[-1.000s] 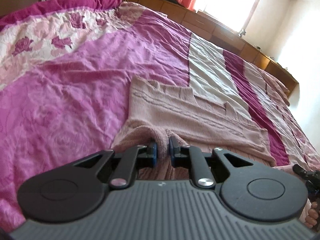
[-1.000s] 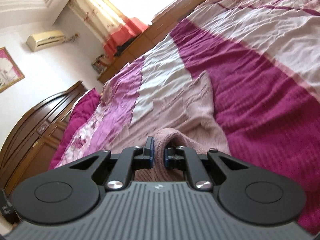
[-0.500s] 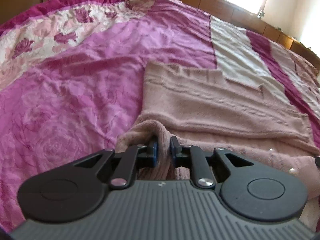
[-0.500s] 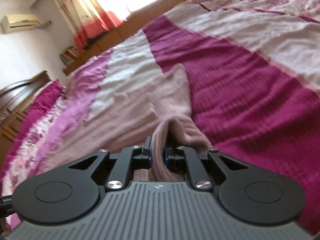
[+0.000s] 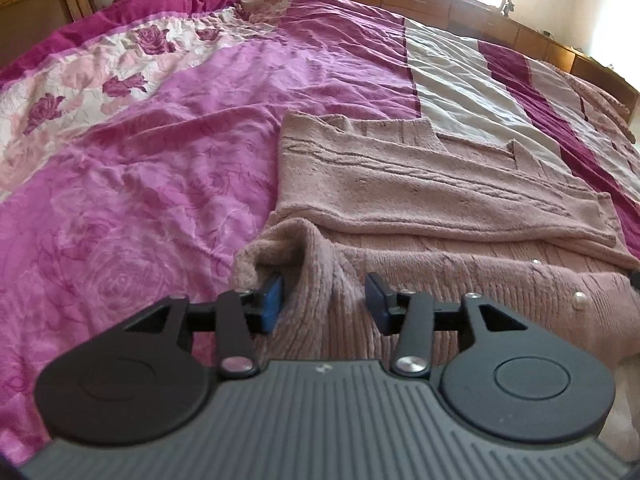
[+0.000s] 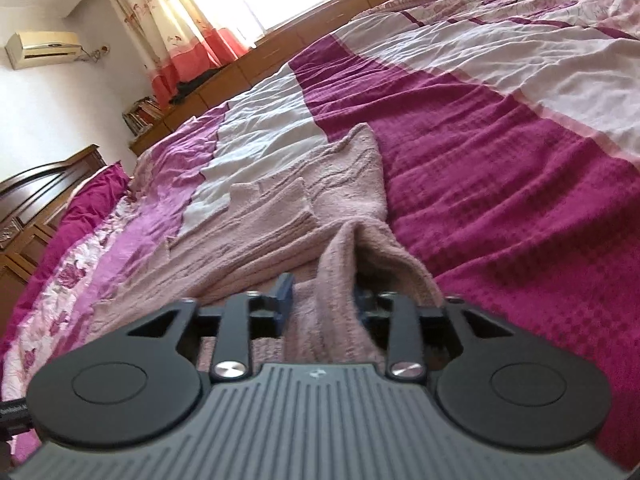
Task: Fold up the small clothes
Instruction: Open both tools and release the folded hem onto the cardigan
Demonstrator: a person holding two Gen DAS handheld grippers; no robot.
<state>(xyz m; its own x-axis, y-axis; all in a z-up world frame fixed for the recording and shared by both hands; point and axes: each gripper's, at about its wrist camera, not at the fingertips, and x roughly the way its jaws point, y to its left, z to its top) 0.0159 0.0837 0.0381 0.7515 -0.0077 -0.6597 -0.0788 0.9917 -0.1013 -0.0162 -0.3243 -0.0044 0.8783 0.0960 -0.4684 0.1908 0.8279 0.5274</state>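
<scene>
Your left gripper (image 5: 325, 300) has just been opening; its blue pads are spread w/ a raised ridge of the dusty-pink fuzzy knit sweater (image 5: 420, 184) between them, no longer pinched. Right gripper (image 6: 322, 300): same, jaws just parted, a hump of sweater fabric standing loose between them. The sweater lies folded over itself on the bed's magenta, pink & white quilted cover (image 5: 152, 184).

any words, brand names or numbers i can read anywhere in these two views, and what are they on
None can be read.
Left gripper: a small pale mark on its grey ribbed body, too small to read.
Right gripper: the same kind of mark, also unreadable.
Air conditioner: any label is blurred.
Books: spines too small.
</scene>
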